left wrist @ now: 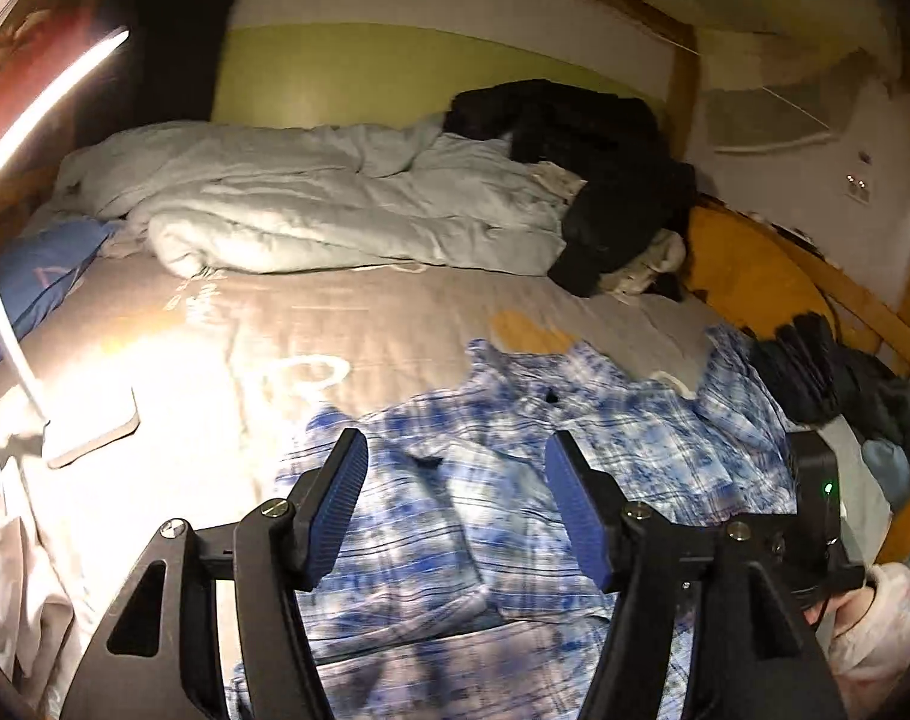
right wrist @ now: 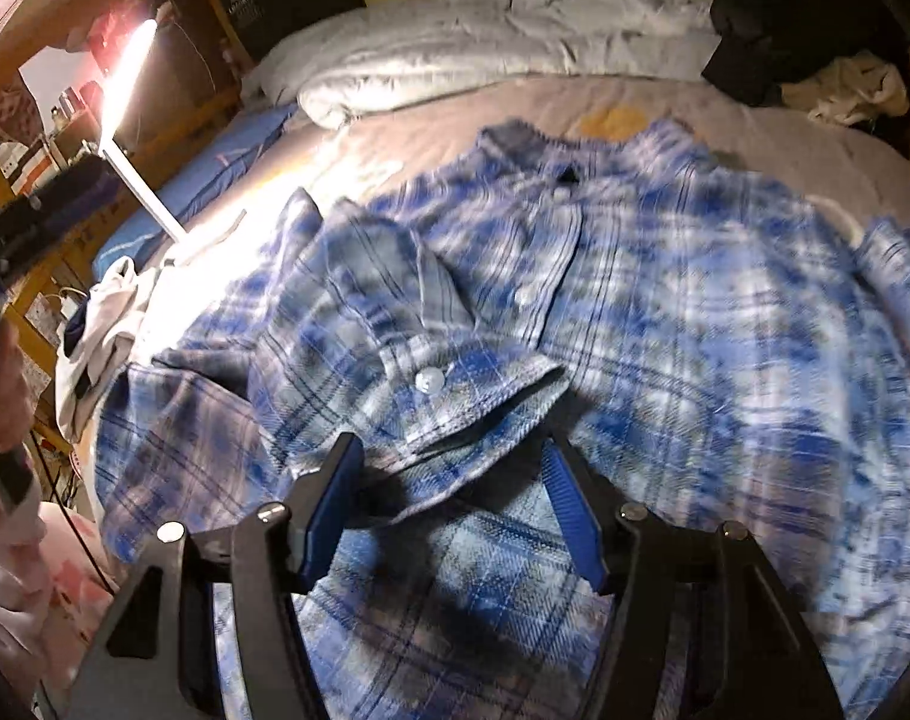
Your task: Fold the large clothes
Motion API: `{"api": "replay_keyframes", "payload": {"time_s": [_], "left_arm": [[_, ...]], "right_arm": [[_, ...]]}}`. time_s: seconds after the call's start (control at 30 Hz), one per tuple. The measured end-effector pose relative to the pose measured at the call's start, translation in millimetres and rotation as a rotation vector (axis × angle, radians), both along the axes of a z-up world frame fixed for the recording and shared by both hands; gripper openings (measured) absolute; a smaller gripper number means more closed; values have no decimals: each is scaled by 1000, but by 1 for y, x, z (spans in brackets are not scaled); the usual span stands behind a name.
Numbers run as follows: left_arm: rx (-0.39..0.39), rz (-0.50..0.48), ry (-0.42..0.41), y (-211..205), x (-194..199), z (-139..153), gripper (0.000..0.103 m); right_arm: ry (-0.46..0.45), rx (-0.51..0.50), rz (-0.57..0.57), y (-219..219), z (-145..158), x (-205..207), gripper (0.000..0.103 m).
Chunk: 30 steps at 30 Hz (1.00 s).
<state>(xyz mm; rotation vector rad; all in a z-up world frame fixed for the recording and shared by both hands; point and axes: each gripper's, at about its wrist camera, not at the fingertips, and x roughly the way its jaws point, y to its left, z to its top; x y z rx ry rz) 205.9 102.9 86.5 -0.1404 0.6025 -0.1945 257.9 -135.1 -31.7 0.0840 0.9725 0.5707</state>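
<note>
Left gripper (left wrist: 455, 450) is open over the plaid shirt (left wrist: 515, 480) on the bed (left wrist: 335, 312). Right gripper (right wrist: 449, 456) (also open) straddles the shirt's cuff (right wrist: 473, 396) without pinching it.

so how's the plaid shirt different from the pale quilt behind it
The plaid shirt is blue and white checked; the pale quilt is plain grey-white. The shirt lies spread fairly flat at the near side of the bed, while the quilt is bunched in a thick heap by the wall. Both rest on the grey bedsheet.
</note>
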Motion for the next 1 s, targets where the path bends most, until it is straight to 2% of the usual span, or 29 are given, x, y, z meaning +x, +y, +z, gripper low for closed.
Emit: {"api": "replay_keyframes", "payload": {"time_s": [0.03, 0.07, 0.1, 0.27, 0.43, 0.5, 0.57, 0.63, 0.77, 0.9, 0.93, 1.0], "left_arm": [[-10, 6, 8, 3, 1, -2, 61], [-20, 10, 17, 7, 2, -5, 61], [-26, 15, 24, 10, 4, -7, 61], [-5, 52, 54, 20, 12, -16, 61], [-27, 85, 77, 30, 16, -20, 61], [-16, 109, 80, 34, 17, -22, 61], [-3, 140, 93, 39, 21, -25, 61], [6, 169, 114, 44, 28, -32, 61], [16, 243, 193, 62, 50, -58, 63], [-36, 266, 305, 79, 74, -90, 65], [-46, 265, 326, 82, 79, -97, 65], [-67, 272, 372, 87, 88, -113, 65]], "right_arm": [[-10, -9, -15, 1, -2, 1, 49], [-17, -14, -17, 2, -2, 2, 21], [-25, -25, -11, 4, -1, 3, 3], [-159, -147, -66, -4, 18, 5, 1], [-335, -262, -189, -34, 50, 10, 1], [-367, -280, -238, -49, 61, 13, 1], [-377, -321, -299, -65, 68, 18, 1], [-358, -320, -334, -78, 67, 23, 1], [-304, -326, -345, -85, 55, 31, 1], [-242, -330, -333, -83, 45, 39, 2], [-233, -331, -335, -84, 42, 39, 3], [-232, -321, -347, -87, 42, 37, 16]]}}
